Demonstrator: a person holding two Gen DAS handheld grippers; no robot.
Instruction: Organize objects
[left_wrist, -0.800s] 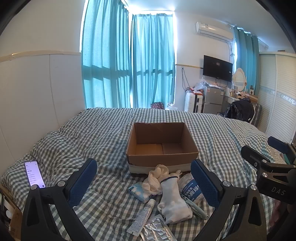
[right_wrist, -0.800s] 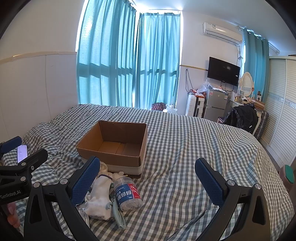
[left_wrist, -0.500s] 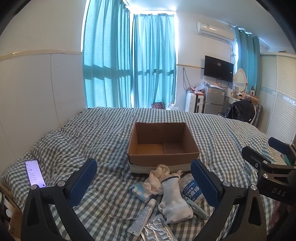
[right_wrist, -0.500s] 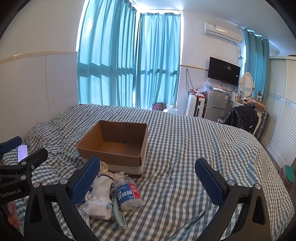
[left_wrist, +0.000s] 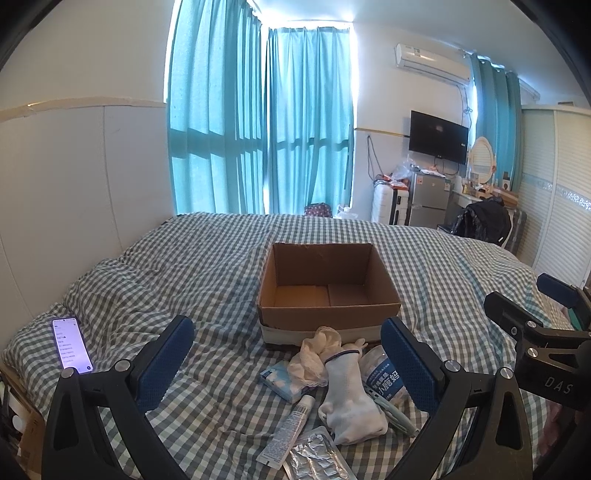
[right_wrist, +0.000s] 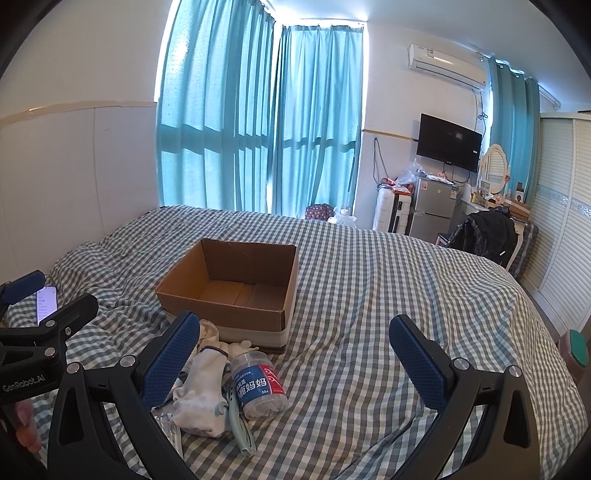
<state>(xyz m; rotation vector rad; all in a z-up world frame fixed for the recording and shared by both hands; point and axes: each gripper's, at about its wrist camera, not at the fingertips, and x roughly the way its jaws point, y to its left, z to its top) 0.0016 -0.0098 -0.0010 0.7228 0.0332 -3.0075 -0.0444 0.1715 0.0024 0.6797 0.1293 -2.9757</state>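
Note:
An open, empty cardboard box (left_wrist: 325, 288) sits on the checked bed; it also shows in the right wrist view (right_wrist: 236, 288). In front of it lies a pile: a white sock (left_wrist: 347, 395), a crumpled cream cloth (left_wrist: 314, 350), a tissue pack (left_wrist: 280, 380), a tube (left_wrist: 288, 432), a foil blister pack (left_wrist: 317, 461), a clear jar with a blue-red label (right_wrist: 258, 384) and a pale green tool (right_wrist: 240, 424). My left gripper (left_wrist: 288, 362) is open above the pile. My right gripper (right_wrist: 291, 354) is open, to the right of the pile.
A lit phone (left_wrist: 72, 343) lies on the bed at the left. The white headboard wall (left_wrist: 74, 184) stands to the left. A fridge (left_wrist: 430, 199), TV (left_wrist: 437, 136) and wardrobe (left_wrist: 561, 206) stand beyond the bed at right.
Both views have shifted very slightly; the box and the pile lie as before. Both grippers stay open.

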